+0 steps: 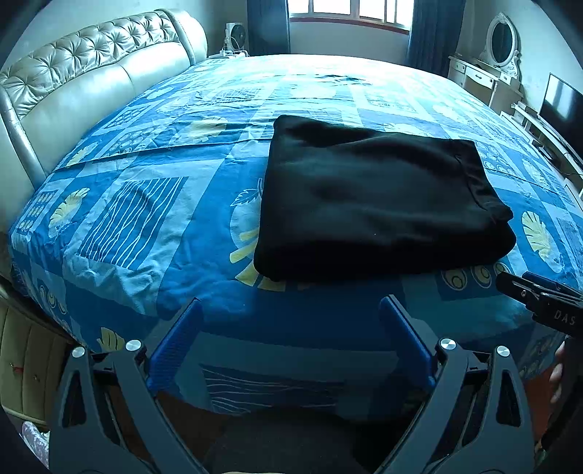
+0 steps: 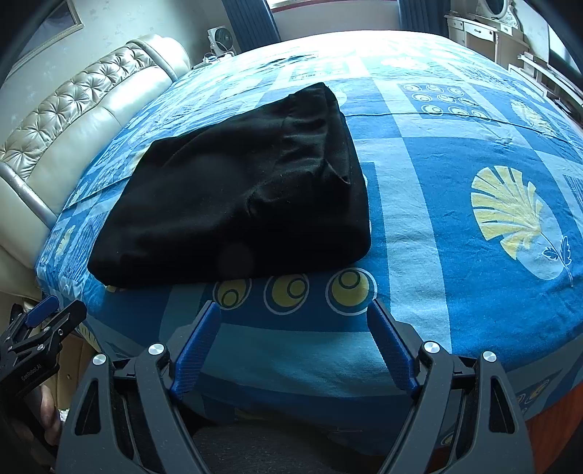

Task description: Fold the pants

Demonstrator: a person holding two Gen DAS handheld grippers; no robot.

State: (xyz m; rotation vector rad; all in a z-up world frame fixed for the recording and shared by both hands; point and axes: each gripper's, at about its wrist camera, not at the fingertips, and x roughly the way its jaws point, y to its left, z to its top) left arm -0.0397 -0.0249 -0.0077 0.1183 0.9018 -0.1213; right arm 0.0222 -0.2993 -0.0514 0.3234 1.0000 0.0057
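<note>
Black pants [image 1: 379, 197] lie folded into a thick rectangle on the blue patterned bed [image 1: 153, 204]. The right wrist view shows the same folded pants [image 2: 237, 197] to the left of centre, with the waistband edge at the far right. My left gripper [image 1: 291, 302] hovers open over the bed's near edge, short of the pants, nothing between its blue fingers [image 1: 175, 342]. My right gripper [image 2: 293, 304] is open too, just in front of the pants' near edge, holding nothing. Each gripper shows at the edge of the other's view: the right gripper [image 1: 539, 299] and the left gripper [image 2: 40, 328].
A padded cream headboard [image 1: 91, 73] runs along the left side of the bed. A small fan [image 1: 235, 36] stands at the far corner under a window [image 1: 349, 11]. A white dresser with an oval mirror [image 1: 503, 40] and a dark screen [image 1: 563, 105] line the right wall.
</note>
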